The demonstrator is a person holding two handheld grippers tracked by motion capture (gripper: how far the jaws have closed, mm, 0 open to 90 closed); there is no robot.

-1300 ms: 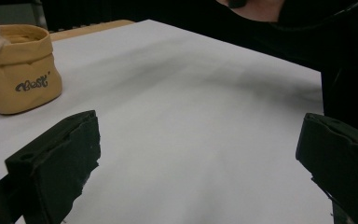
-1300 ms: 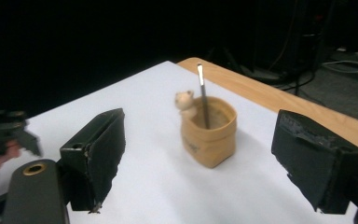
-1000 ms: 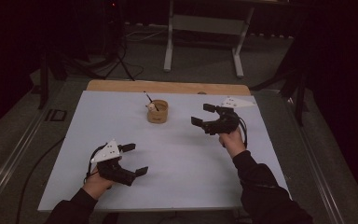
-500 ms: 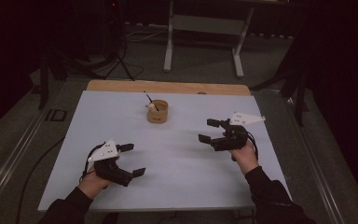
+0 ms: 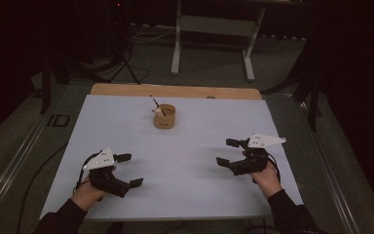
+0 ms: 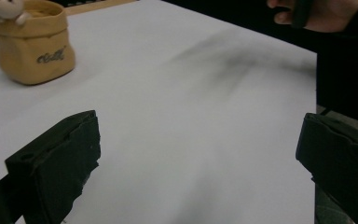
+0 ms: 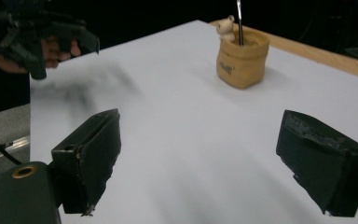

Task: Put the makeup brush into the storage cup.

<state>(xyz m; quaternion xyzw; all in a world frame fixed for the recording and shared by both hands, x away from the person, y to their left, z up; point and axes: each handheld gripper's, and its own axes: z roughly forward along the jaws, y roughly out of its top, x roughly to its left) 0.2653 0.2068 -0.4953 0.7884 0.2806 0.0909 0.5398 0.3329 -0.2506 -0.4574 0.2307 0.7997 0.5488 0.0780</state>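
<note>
- My left tool [image 5: 129,170] hovers over the table [image 5: 195,146], jaws spread wide, empty.
- My right tool [image 5: 229,152] likewise gapes, well apart from the tan pouch [image 5: 165,117] (stick inside).

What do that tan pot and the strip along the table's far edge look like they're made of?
The tan pot looks like matte ceramic or clay moulded as a sack: creased walls, rolled rim, dull surface, though soft fabric is possible. The far strip looks like bare light wood, pale tan, beyond the white tabletop.

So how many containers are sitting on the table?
1: a tan pot at the far middle of the white table, with a thin stick standing in it.
</note>
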